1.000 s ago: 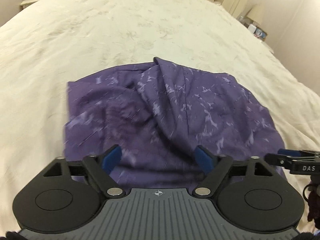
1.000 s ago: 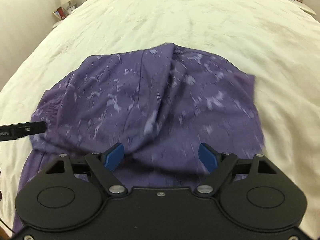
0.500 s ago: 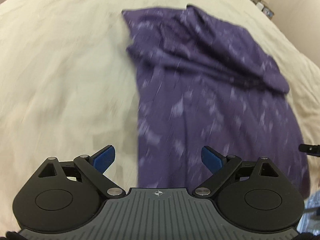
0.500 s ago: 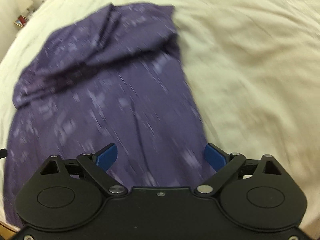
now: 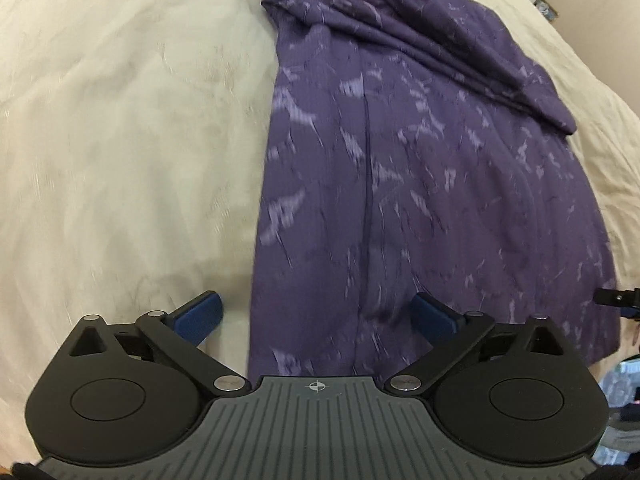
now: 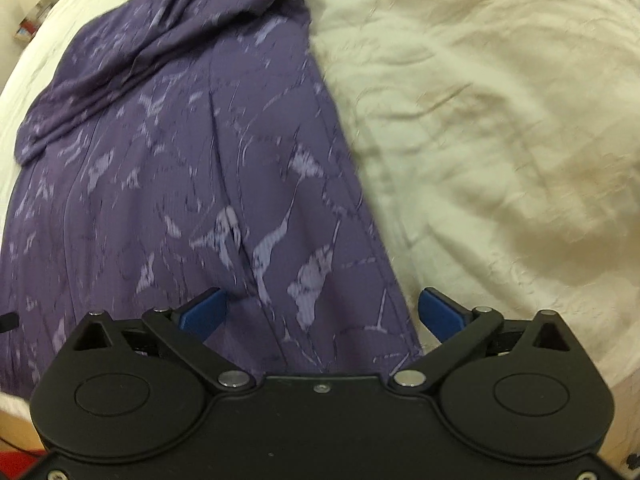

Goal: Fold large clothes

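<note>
Both claws are opening, gripping nothing: left claw straddling the garment edge at lower centre, right claw likewise; the bunched upper fold is risking a crooked crease on the bed.

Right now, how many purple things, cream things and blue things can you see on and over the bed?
Purple: 1, the purple garment spread on the bed.
Cream: 1, the cream bedspread under it.
Blue: 4, two blue fingers on the left gripper and two blue fingers on the right gripper.
Total: 6.
</note>
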A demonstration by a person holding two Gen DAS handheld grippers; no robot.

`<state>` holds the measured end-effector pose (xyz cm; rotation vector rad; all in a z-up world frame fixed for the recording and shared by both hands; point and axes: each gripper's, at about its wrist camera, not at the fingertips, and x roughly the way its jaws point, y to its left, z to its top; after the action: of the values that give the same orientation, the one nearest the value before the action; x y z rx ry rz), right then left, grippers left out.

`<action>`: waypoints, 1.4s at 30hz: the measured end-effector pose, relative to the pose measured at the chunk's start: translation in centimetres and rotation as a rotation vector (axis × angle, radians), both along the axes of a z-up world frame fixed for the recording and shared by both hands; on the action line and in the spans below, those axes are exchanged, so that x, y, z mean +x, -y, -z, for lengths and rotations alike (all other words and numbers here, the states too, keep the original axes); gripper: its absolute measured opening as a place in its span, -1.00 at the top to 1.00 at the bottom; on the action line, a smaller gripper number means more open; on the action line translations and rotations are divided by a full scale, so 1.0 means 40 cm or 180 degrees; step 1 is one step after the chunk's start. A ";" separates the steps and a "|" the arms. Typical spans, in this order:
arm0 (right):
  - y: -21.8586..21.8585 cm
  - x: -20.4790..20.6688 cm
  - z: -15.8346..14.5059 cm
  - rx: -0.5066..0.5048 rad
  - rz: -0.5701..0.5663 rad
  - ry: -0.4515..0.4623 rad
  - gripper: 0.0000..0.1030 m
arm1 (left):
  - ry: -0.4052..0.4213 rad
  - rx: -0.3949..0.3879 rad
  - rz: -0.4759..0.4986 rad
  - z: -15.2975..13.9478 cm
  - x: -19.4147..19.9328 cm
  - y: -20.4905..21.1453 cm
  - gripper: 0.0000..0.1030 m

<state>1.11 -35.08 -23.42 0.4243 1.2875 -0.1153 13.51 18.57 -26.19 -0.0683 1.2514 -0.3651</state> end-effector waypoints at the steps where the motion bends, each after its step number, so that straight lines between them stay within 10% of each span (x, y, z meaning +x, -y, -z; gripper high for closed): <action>1: 0.000 0.000 0.006 0.0026 -0.0038 -0.0013 -0.99 | 0.0026 0.0017 -0.0009 0.004 -0.007 0.005 -0.99; 27: 0.044 -0.086 0.068 0.0496 -0.0642 0.0218 -1.00 | 0.0236 0.0336 -0.0278 0.023 -0.120 0.052 -0.98; 34: 0.081 -0.100 0.062 0.0711 -0.0574 0.0136 -0.98 | 0.0268 0.0311 -0.0253 0.008 -0.140 0.050 -0.44; 42: 0.099 -0.125 0.016 0.0813 -0.0534 0.0277 0.53 | 0.0358 0.0261 -0.0284 -0.032 -0.156 0.055 0.72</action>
<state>-3.91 -39.02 -24.06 0.5311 1.2504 0.2089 7.26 16.37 -24.90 -0.0331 1.1468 -0.2370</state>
